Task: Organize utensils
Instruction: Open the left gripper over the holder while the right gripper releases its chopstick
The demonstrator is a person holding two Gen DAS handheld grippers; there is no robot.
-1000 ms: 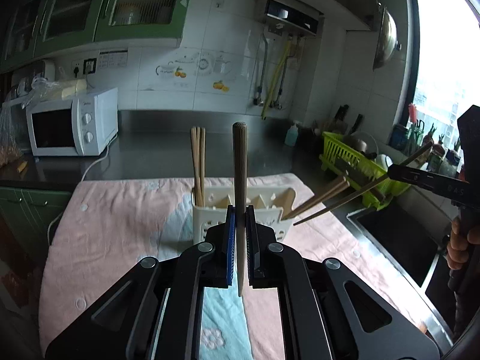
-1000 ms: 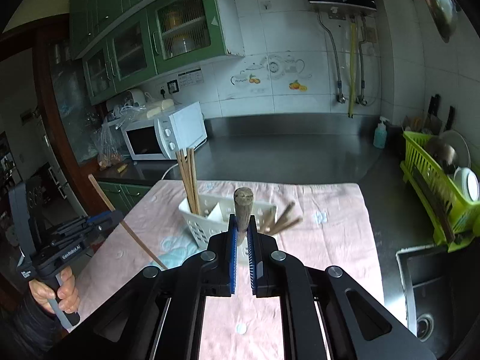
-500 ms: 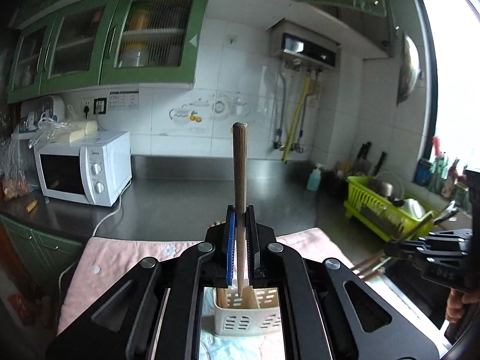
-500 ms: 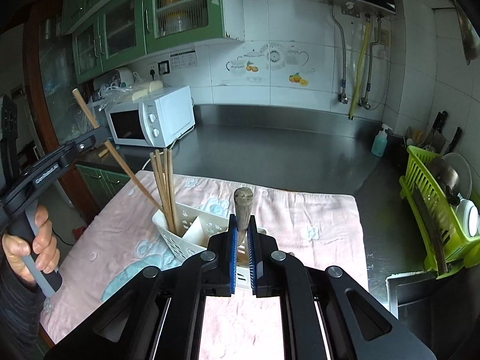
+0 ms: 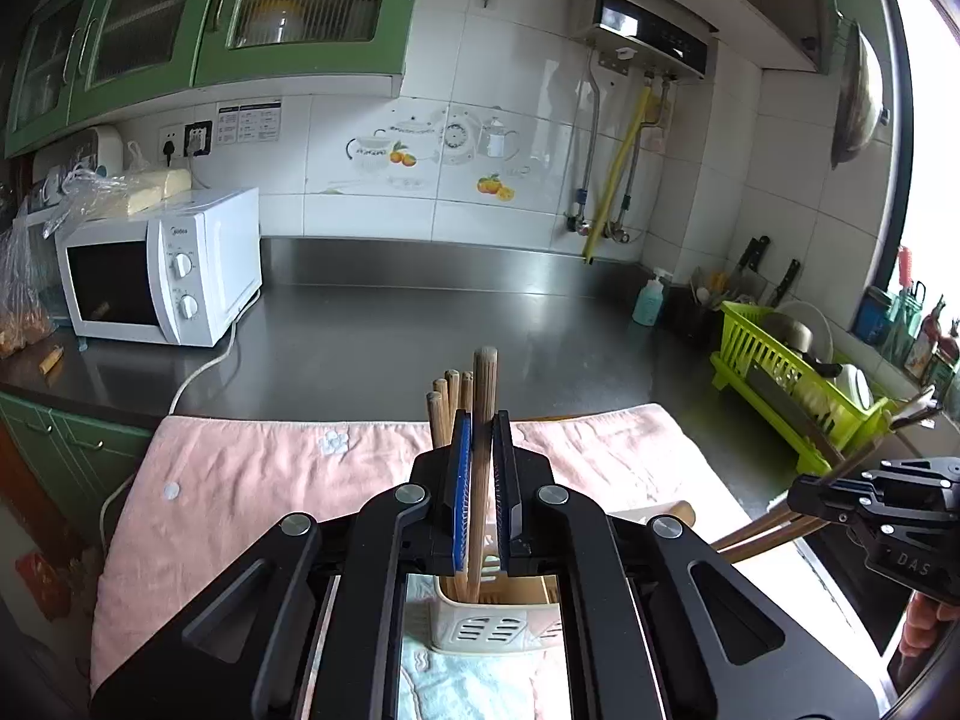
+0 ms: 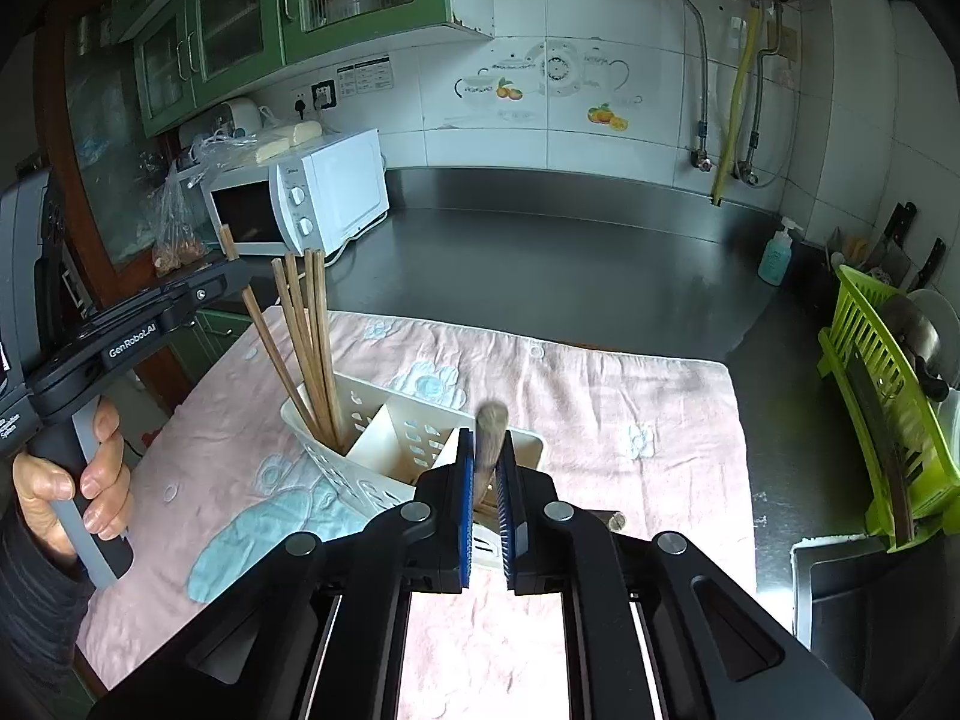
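counter (image 5: 390, 336) then pink cloth (image 5: 240, 480) run ahead of both sets of jaws. white caddy (image 6: 384, 420) sits on the cloth, just below and past the jaws in both views; right view shows its dividers and a bundle of sticks (image 6: 309, 336) in the far left cell, left view shows only its front wall. left gripper (image 5: 478, 462) clamped tight on one chopstick (image 5: 483, 408), tip down in the caddy. right gripper (image 6: 485, 468) pinched on a chopstick pair (image 6: 491, 426), blurred here; left view shows the pair slanting into the caddy.
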